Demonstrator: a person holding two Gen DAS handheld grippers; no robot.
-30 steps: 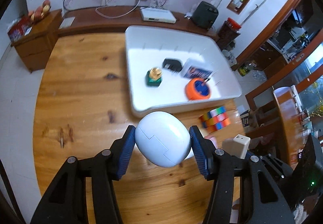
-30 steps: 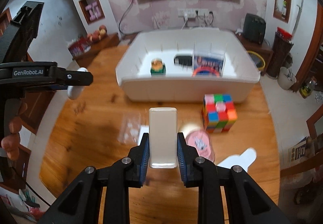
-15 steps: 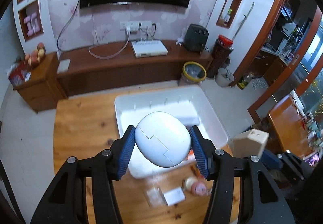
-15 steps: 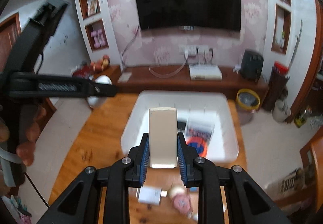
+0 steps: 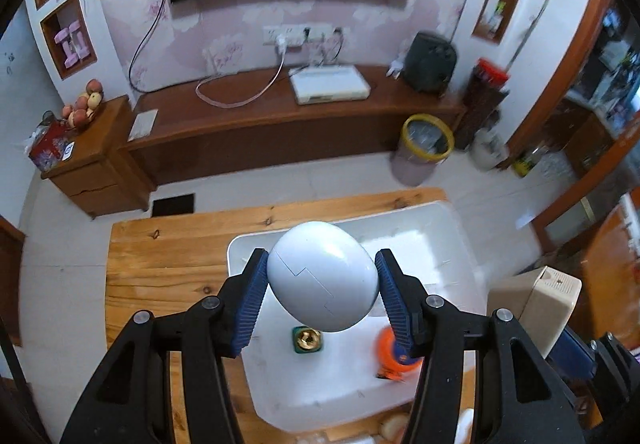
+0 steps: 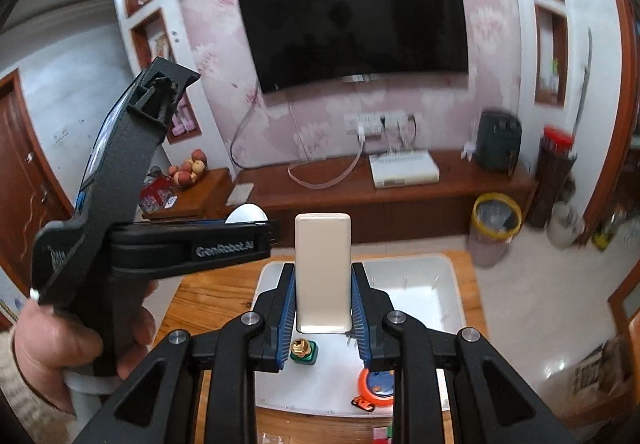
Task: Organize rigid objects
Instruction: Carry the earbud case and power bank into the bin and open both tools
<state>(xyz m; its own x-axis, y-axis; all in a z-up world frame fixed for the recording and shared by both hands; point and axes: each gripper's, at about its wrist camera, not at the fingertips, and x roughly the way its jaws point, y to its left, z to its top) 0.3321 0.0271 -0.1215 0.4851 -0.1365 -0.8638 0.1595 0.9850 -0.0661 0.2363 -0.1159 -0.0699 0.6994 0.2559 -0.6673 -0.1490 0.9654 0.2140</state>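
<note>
we clamp white egg (image 5: 322,276) in left gripper (image 5: 322,298), beige block (image 6: 322,272) in right gripper (image 6: 322,316); egg smooth, likely slippery, so we grip widest middle.

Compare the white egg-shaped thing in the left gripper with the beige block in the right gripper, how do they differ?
The white egg-shaped case is rounded and glossy with a zigzag seam; the beige block is flat-sided, rectangular and seamless. The egg is wider, so the left gripper stands wider apart on it than the right gripper does on the slim block. Both are clamped between blue fingers, held above the white bin.
</note>
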